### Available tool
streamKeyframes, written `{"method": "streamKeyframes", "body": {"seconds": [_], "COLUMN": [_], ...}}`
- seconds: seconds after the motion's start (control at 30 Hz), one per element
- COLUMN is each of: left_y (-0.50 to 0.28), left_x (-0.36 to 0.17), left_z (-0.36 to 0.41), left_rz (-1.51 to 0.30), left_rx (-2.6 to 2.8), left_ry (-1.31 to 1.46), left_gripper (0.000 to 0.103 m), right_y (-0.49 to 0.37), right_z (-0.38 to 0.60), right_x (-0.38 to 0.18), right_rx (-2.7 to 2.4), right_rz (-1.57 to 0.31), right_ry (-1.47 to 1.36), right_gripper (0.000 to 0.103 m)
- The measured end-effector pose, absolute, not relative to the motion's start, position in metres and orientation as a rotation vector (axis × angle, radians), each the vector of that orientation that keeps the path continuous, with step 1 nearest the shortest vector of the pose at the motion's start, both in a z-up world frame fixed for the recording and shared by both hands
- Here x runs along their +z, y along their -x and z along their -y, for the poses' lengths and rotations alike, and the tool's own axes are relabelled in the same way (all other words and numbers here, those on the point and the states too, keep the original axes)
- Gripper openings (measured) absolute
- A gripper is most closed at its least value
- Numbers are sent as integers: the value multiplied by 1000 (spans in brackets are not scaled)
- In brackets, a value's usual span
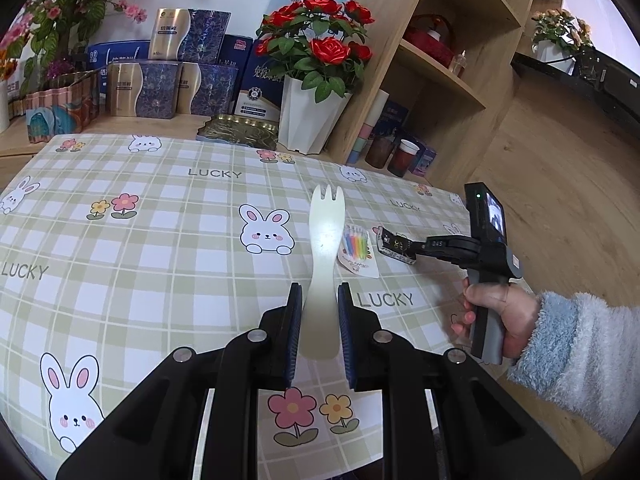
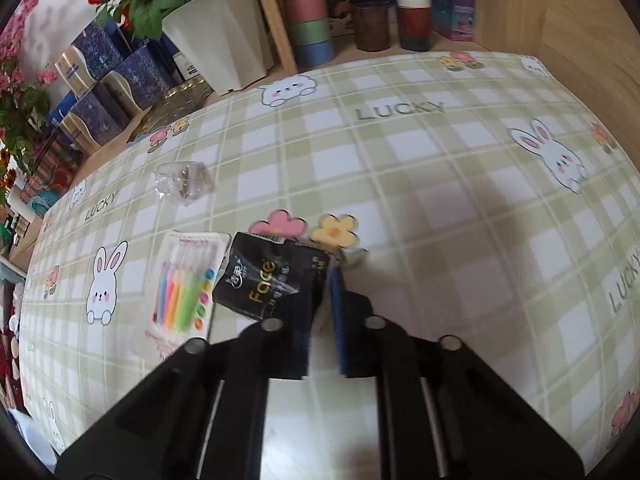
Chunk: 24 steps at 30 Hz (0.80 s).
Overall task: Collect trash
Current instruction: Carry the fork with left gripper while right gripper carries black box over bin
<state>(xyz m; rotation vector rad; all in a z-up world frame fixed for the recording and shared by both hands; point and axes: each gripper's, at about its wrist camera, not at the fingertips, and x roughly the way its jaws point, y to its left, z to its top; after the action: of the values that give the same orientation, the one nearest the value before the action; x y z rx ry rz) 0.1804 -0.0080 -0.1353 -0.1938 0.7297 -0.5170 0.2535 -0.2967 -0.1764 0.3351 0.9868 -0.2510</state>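
Observation:
My left gripper is shut on the handle of a white plastic spork, held above the checked tablecloth with its tines pointing away. My right gripper is shut on a black tissue packet marked "Face", just above the cloth. In the left wrist view the right gripper and its packet are to the right of the spork. A packet of coloured candles lies flat left of the black packet; it also shows in the left wrist view. A crumpled clear wrapper lies further back.
A white pot of red roses, a gold tin and stacked gift boxes stand along the table's back edge. A wooden shelf unit with stacked cups stands at the back right. The table's right edge drops to wooden floor.

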Motion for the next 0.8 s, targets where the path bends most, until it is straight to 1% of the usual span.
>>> {"method": "streamKeyframes", "body": {"seconds": [0.23, 0.43, 0.8], "left_y": [-161, -146, -110], "left_x": [-132, -127, -113], "left_z": [8, 6, -3], "left_rz": [-728, -720, -699], "left_rx": [-526, -535, -552], "left_ry": [197, 189, 196], "left_gripper": [18, 18, 18], "right_y": [-226, -194, -115], "right_z": [282, 269, 245], "right_x": [-162, -150, -103], "right_rx": [-181, -117, -15], "right_rz": [-972, -957, -856], "right_ry": [-261, -271, -319], "right_gripper": [6, 5, 5]}}
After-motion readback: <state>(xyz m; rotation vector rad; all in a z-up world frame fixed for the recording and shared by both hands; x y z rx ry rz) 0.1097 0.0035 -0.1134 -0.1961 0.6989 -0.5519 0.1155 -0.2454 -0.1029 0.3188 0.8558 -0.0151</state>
